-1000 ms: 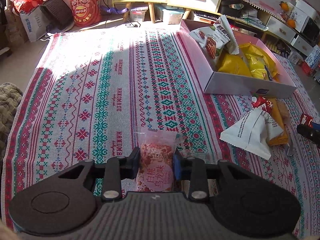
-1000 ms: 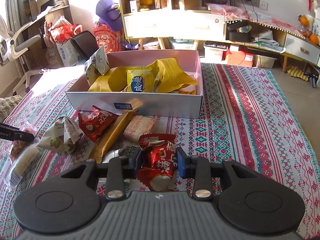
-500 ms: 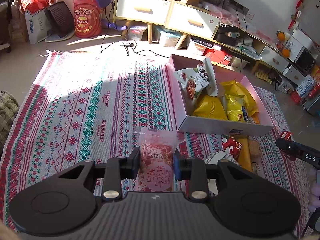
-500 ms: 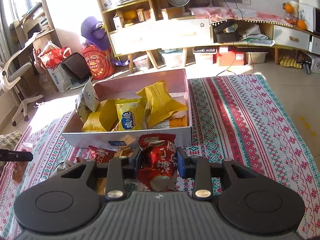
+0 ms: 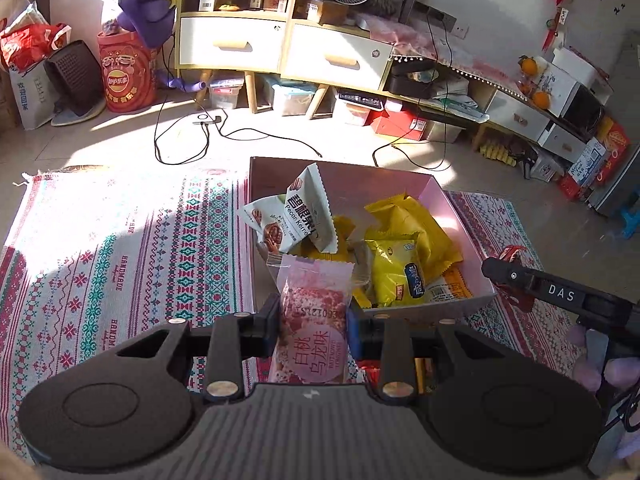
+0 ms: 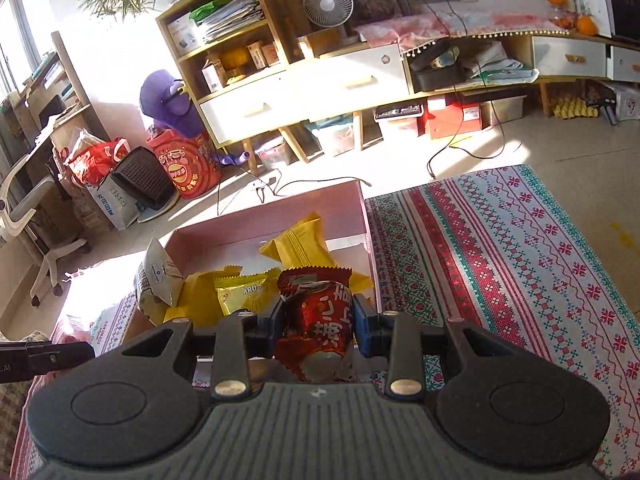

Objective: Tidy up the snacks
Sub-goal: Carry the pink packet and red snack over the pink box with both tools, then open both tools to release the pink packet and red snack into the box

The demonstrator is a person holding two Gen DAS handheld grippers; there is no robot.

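My left gripper [image 5: 313,322] is shut on a pink snack packet [image 5: 313,320] and holds it above the near left corner of the pink cardboard box [image 5: 360,178]. My right gripper [image 6: 318,322] is shut on a red snack packet [image 6: 318,320] above the box's near edge [image 6: 280,208]. The box holds yellow packets [image 5: 404,240] and white pecan packets [image 5: 304,212]. The right gripper also shows in the left wrist view [image 5: 560,292], over the box's right corner.
The box sits on a patterned rug [image 5: 120,260] that also shows in the right wrist view [image 6: 500,260]. A few loose snacks [image 5: 400,368] lie under my left gripper. Cabinets [image 5: 280,48], cables [image 5: 192,136] and bags [image 5: 128,76] stand beyond the rug.
Both grippers have risen and moved forward over the box, each keeping its packet. The loose snacks on the rug have dropped out of sight below them.
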